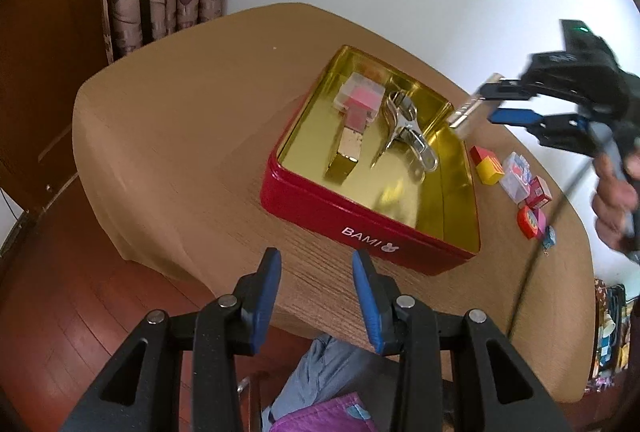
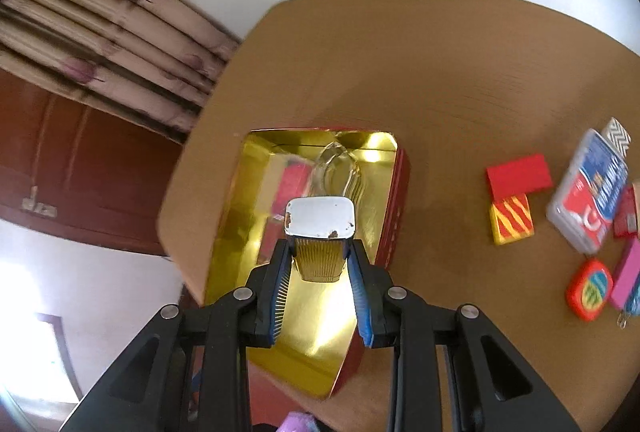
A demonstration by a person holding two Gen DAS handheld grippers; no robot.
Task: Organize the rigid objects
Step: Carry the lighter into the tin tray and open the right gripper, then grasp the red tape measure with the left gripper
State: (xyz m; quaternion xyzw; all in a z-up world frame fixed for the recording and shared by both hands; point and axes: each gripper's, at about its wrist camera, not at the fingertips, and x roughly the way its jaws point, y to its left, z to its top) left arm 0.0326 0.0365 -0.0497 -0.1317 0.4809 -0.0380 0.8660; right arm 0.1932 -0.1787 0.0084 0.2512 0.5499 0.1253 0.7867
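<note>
A ribbed silver metal block sits clamped between the right gripper's blue fingers, held above the open red tin, whose side reads "BAMI" beside a small rabbit mark. In the tin's gold interior lie a pink-and-clear box and a metal clip. On the worktop beside the tin are a red-and-yellow box, a clear card case with unreadable print and a round orange tape measure. The left gripper hovers near the tin, fingers parted, holding nothing.
</note>
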